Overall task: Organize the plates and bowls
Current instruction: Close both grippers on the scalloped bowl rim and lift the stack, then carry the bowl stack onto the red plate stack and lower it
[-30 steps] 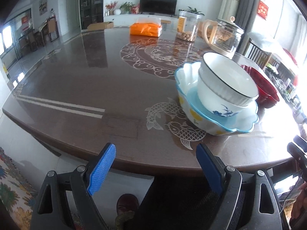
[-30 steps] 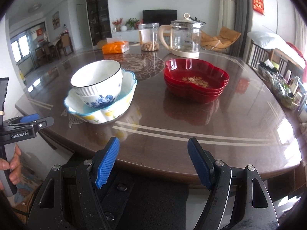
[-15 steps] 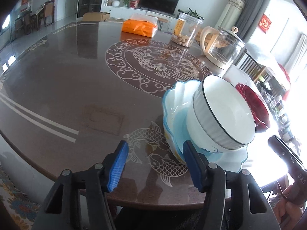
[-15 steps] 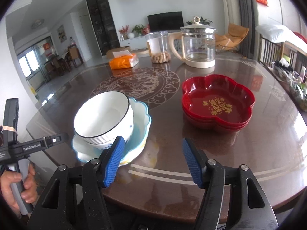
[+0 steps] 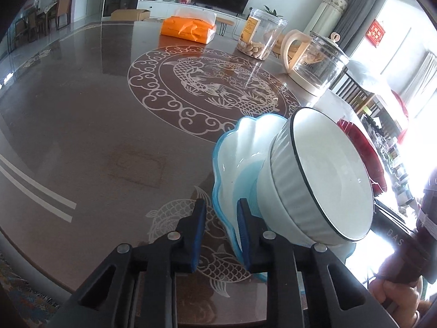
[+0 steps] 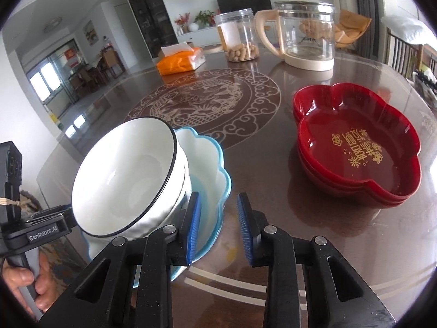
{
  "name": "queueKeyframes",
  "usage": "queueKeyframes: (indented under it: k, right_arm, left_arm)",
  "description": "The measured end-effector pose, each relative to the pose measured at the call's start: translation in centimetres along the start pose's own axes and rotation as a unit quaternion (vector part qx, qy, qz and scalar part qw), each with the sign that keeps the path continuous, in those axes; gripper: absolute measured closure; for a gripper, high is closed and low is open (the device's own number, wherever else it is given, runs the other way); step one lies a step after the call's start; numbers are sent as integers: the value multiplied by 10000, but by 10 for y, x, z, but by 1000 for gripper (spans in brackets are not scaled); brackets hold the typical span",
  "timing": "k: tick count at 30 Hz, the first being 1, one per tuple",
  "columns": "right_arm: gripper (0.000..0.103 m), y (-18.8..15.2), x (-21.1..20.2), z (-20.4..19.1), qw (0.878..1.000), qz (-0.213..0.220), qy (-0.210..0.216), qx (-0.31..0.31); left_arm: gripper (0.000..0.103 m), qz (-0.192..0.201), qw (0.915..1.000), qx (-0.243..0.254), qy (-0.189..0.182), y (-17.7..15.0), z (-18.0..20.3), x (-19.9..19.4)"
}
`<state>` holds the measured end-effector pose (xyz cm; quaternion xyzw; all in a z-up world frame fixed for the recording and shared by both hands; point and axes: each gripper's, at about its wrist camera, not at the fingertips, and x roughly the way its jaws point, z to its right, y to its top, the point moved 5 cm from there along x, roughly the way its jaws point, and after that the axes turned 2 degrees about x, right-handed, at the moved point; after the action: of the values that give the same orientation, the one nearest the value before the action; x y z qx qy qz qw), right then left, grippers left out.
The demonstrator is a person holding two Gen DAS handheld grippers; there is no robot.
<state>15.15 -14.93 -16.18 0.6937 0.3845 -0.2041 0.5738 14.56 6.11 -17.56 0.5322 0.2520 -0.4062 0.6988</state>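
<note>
Both claws have closed in on the blue-rimmed plate (image 5: pixel 240 155) since a second ago and narrowed. The left claw (image 5: pixel 220 229) straddles its near rim, slightly open; the right claw (image 6: pixel 215 225) brackets the opposite rim, a gap showing. The white bowl (image 6: pixel 128 175) sits tilted in the plate on the surface (image 5: pixel 82 125). Red dishes (image 6: pixel 357 147) lie right of the right claw.

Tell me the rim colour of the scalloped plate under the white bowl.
Light blue rim on the scalloped plate; clearest in the right wrist view.
</note>
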Motion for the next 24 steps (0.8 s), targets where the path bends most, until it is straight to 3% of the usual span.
queueKeyframes:
  k: [4,24]
  right_arm:
    - [87,-3,12,2,9998,-131,43,121]
    - [90,2,-7,4,9987,-195,52,478]
  left_arm:
    - [87,125,9998,-101,-92,1,0,3]
    - [88,78,9999,-139,27,11,13,-6]
